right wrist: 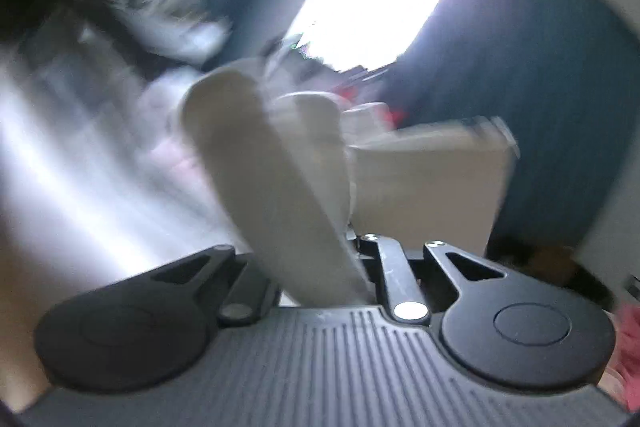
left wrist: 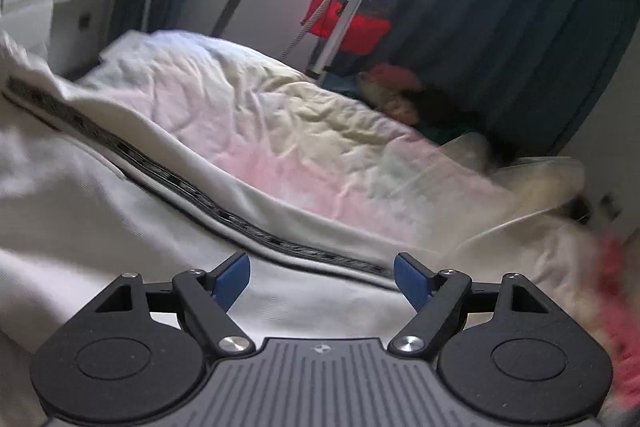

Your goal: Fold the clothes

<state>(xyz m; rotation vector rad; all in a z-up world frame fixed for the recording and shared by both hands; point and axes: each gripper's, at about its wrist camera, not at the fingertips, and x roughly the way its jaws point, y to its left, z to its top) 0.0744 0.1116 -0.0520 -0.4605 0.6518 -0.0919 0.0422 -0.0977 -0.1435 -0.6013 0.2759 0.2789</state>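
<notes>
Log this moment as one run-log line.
task: fold clothes | left hand-held gripper: open, empty, over white garment | right hand-held gripper: shut on white fabric | right view: blurred

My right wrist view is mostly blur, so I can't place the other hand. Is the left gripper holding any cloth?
Observer: No. The left gripper is open, and its blue fingers are apart with nothing between them.
Operator: What lies under it?
Observer: A white garment, with a dark zipper running diagonally across it.
Operator: And beyond that?
Observer: A crumpled pastel bed cover, which runs toward dark curtains.
</notes>
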